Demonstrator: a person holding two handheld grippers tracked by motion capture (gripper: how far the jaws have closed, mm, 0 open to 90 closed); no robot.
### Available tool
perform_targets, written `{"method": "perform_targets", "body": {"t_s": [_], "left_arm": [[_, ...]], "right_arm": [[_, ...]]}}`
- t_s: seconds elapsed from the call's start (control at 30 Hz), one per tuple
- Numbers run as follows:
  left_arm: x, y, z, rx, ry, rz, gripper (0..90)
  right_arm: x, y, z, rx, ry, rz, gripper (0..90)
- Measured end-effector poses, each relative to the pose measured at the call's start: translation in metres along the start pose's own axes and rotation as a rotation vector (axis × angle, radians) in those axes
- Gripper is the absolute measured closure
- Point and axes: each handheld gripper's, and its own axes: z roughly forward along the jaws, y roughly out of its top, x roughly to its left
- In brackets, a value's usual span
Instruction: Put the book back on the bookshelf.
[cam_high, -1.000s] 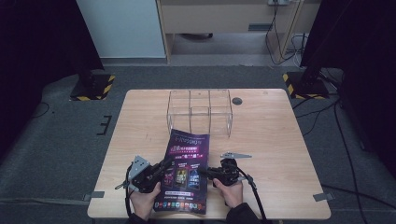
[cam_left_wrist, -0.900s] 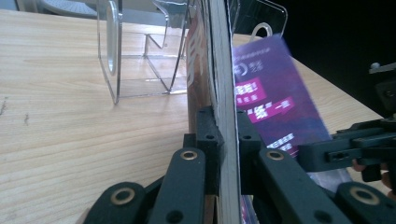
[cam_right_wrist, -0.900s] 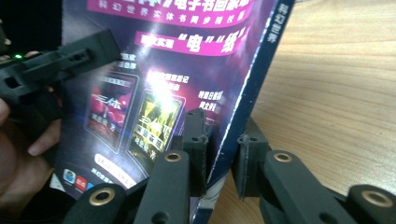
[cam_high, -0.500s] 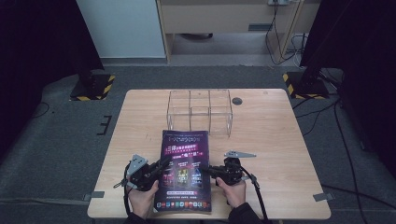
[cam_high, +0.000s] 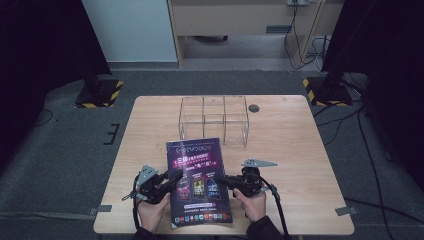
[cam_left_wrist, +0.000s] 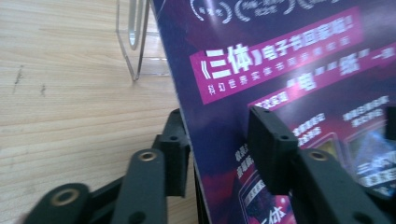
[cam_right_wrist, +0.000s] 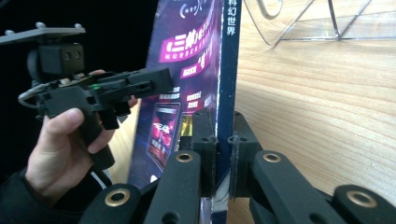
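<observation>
Book (cam_high: 200, 182) w/ purple cover is held up off the table (cam_high: 310, 170) near the front edge, betw both grippers, cover facing up toward the high cam. Left gripper (cam_high: 172, 179) is at the book's left edge; in the left gripper view its jaws straddle that edge, one jaw behind the cover, the other over the printed front, w/ a visible gap, so they look part open around the book (cam_left_wrist: 289, 84) and a firm pinch can't be confirmed. Right gripper (cam_high: 226, 180) is at the book's right edge; in the right gripper view its jaws are closed tight on the book's spine side (cam_right_wrist: 219, 93), pads pressed on both faces. Left hand (cam_right_wrist: 60, 149) wraps the left gripper's handle, seen beyond the book in the right gripper view. Clear rack (cam_high: 214, 120) w/ compartments stands on the table just behind the book, apart from it. Small dark round spot (cam_high: 254, 108) on the table right of the rack.
</observation>
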Motion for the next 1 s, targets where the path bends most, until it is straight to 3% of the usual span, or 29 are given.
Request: {"method": "perform_targets", "body": {"t_s": [0.2, 0.37, 0.5, 0.73, 0.83, 1.0], "left_arm": [[0.005, -0.001, 0.0, 0.012, 0.001, -0.012, 46.4], [0.007, -0.003, -0.001, 0.013, 0.04, 0.009, 38.9], [0.013, -0.004, -0.004, 0.015, 0.06, -0.01, 32.8], [0.03, -0.009, -0.003, 0.041, 0.157, -0.024, 30.5], [0.033, -0.01, -0.003, 0.044, 0.17, -0.034, 29.7], [0.04, -0.014, 0.001, 0.078, 0.227, -0.01, 27.6]], "right_arm": [[0.005, 0.003, -0.003, -0.005, 0.013, -0.016, 84.5], [0.011, 0.006, -0.003, -0.006, 0.027, -0.038, 84.6], [0.014, 0.009, -0.004, -0.007, 0.018, -0.054, 84.6], [0.024, 0.019, -0.009, -0.04, 0.03, -0.081, 84.6], [0.027, 0.022, -0.011, -0.053, 0.029, -0.09, 84.6], [0.033, 0.031, -0.018, -0.095, 0.024, -0.112, 84.6]]}}
